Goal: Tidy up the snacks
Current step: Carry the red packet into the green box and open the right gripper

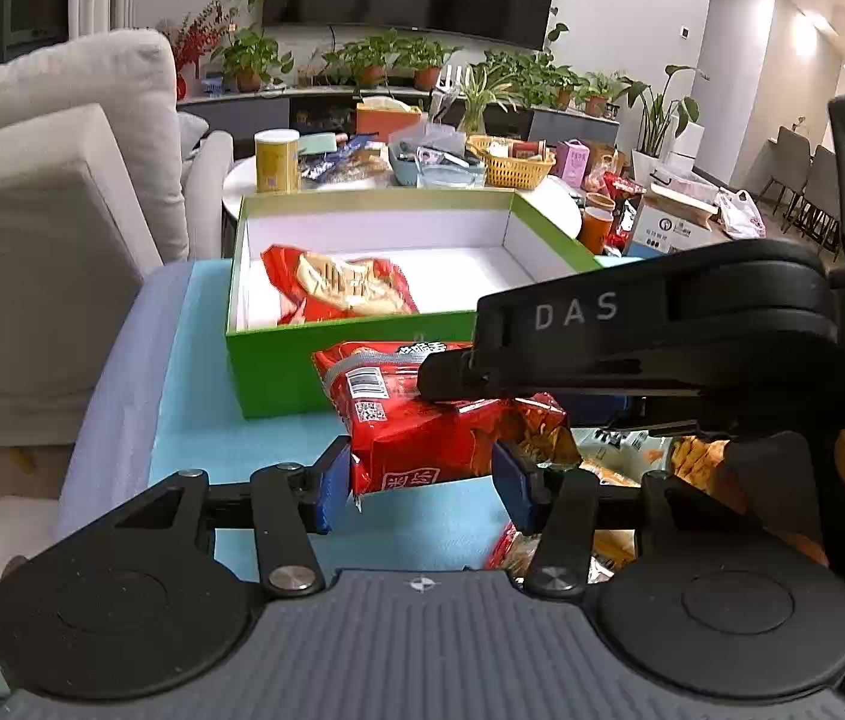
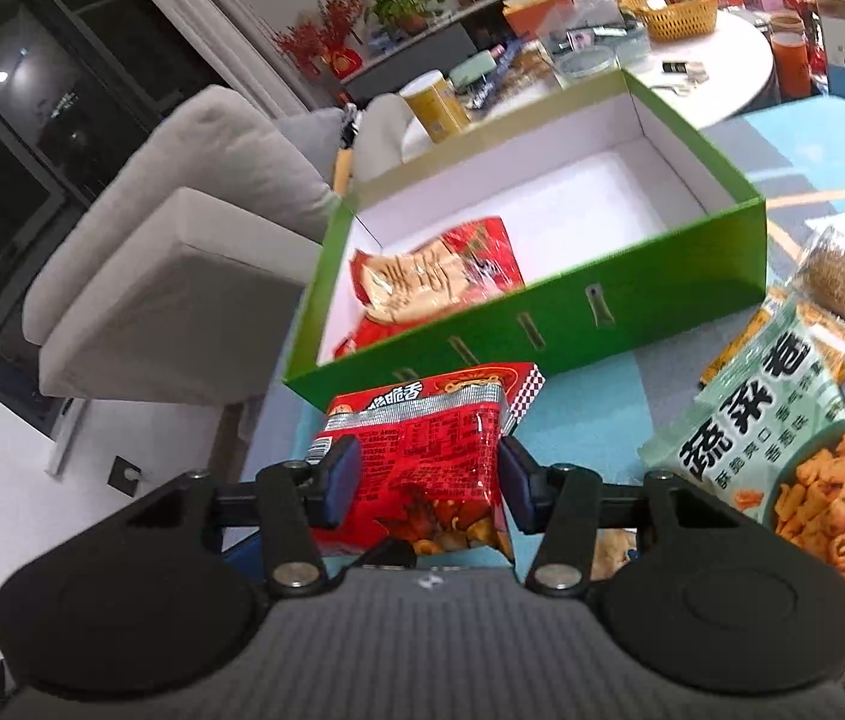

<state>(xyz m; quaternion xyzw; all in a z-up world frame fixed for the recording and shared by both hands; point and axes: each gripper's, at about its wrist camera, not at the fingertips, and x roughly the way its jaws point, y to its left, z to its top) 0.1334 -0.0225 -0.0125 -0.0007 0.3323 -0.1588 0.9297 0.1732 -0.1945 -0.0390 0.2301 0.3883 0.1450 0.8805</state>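
Note:
A red snack bag (image 1: 422,420) is held above the blue mat, just in front of the open green box (image 1: 278,360). My right gripper (image 2: 428,483) is shut on this red bag (image 2: 422,456); its black body crosses the left wrist view (image 1: 632,348). My left gripper (image 1: 419,483) has its blue pads on both sides of the bag's lower end and looks shut on it. Another red snack bag (image 1: 338,291) lies inside the box, at its left; it also shows in the right wrist view (image 2: 434,279).
A pale green snack bag (image 2: 782,450) and other snack packs lie on the mat to the right. A grey sofa (image 1: 50,210) stands on the left. Behind the box (image 2: 542,324) a white round table (image 2: 740,72) carries a yellow basket (image 1: 512,165), a can and clutter.

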